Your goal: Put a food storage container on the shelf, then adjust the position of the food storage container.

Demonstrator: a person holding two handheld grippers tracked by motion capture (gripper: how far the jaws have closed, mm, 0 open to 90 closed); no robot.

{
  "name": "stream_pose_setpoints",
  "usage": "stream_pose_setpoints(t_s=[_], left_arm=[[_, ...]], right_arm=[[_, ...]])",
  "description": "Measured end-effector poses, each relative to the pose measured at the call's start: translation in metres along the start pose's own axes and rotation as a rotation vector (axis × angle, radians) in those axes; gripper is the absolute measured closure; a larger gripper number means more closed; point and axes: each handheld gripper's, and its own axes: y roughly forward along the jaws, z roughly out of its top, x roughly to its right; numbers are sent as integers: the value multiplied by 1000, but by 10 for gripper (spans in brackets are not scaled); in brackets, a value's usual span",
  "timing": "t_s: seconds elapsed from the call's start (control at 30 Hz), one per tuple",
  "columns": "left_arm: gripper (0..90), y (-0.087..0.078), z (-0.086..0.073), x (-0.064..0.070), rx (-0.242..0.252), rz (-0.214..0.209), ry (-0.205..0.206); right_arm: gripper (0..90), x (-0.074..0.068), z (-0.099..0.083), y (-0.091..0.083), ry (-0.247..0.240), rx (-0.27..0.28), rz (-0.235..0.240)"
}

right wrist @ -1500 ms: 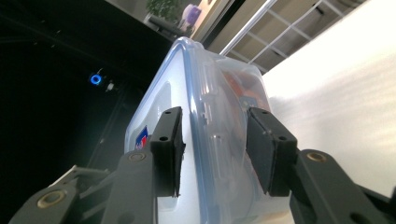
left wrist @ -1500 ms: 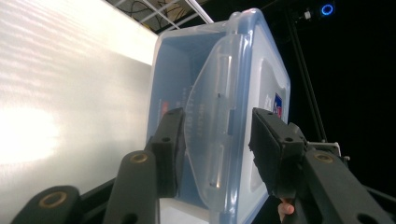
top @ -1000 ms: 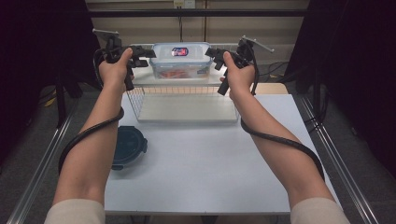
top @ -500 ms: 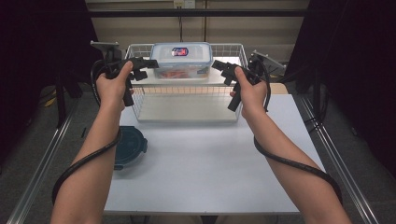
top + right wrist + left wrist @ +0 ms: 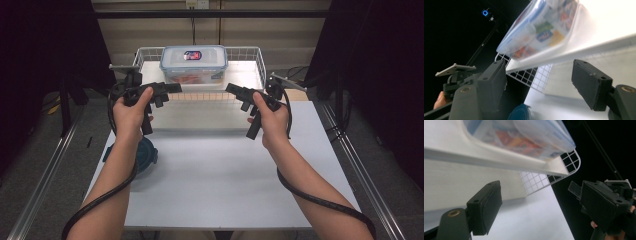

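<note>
The right gripper (image 5: 234, 90) has its jaws wide apart, holding nothing. I cannot tell how the left gripper (image 5: 172, 88) stands. Both hands are raised above the white table (image 5: 220, 180), pointing at each other, near the wire basket (image 5: 259, 62). A clear box (image 5: 194, 62) full of colourful packets sits inside. A blue lid (image 5: 146, 152) lies under the left arm.

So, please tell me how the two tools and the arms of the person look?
Both tools, the left tool and the right tool, are black, with a pistol-style handle and two flat, blocky jaws with small holes. A grey three-cornered plate sits on top of the right one. A thick black cable trails from each along the forearm. A brass-coloured ring marks a jaw base. The forearms are bare; no sleeves show.
</note>
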Motion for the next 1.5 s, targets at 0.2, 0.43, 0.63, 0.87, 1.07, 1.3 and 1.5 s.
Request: stream_pose_setpoints(t_s=[0.2, 0.43, 0.63, 0.87, 1.07, 1.3, 1.5], left_arm=[[163, 4, -16, -10, -10, -9, -14], [152, 4, -31, -19, -12, 0, -8], [147, 7, -44, -30, -29, -7, -16], [130, 8, -56, -41, -47, 8, -19], [121, 8, -63, -46, -60, 9, -18], [113, 9, -68, -51, -70, 9, -26], [106, 6, -69, -55, -74, 20, -32]], right_arm=[[257, 6, -12, -6, -32, -14, -1], [242, 18, -26, -6, -22, -44, 4], [226, 27, -38, -6, -30, -69, 8], [216, 36, -49, -12, -27, -90, 5], [210, 45, -57, -16, -27, -97, 4], [204, 51, -64, -19, -27, -118, 10], [203, 54, -66, -22, -34, -126, 8]])
